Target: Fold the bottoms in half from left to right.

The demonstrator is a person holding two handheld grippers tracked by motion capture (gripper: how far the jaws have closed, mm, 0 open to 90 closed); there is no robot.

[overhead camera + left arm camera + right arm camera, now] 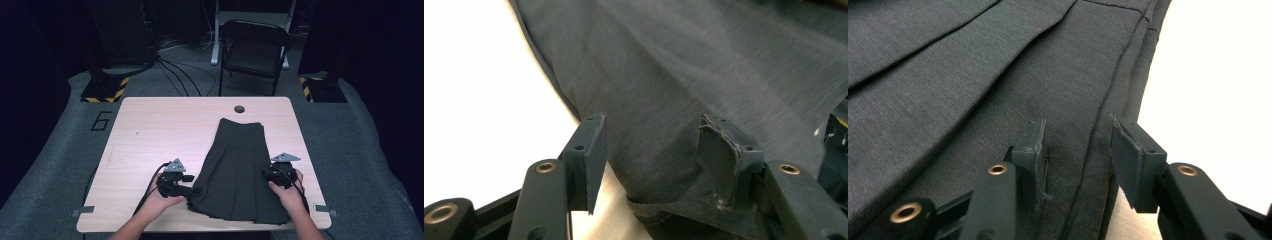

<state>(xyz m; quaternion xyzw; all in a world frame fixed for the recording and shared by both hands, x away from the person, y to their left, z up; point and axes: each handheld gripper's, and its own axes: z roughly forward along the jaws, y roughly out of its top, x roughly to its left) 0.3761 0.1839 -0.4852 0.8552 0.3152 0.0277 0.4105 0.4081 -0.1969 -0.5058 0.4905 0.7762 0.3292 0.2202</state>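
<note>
A dark grey pleated skirt (235,165) lies flat on the light wooden table (160,125), waistband at the far end and hem near the front edge. My left gripper (189,190) sits at the skirt's lower left corner. In the left gripper view its jaws (651,150) stand apart over the cloth (674,65) at its edge, and the pads are not pressing on it. My right gripper (274,175) rests at the skirt's right side. In the right gripper view it (1078,150) is open too, straddling a seam near the skirt's (973,75) right edge.
A small round hole (239,109) sits in the table just beyond the waistband. Bare tabletop stretches to the left of the skirt. Behind the table stand a black folding chair (255,47), floor cables and two stand bases with yellow-black stripes (105,90).
</note>
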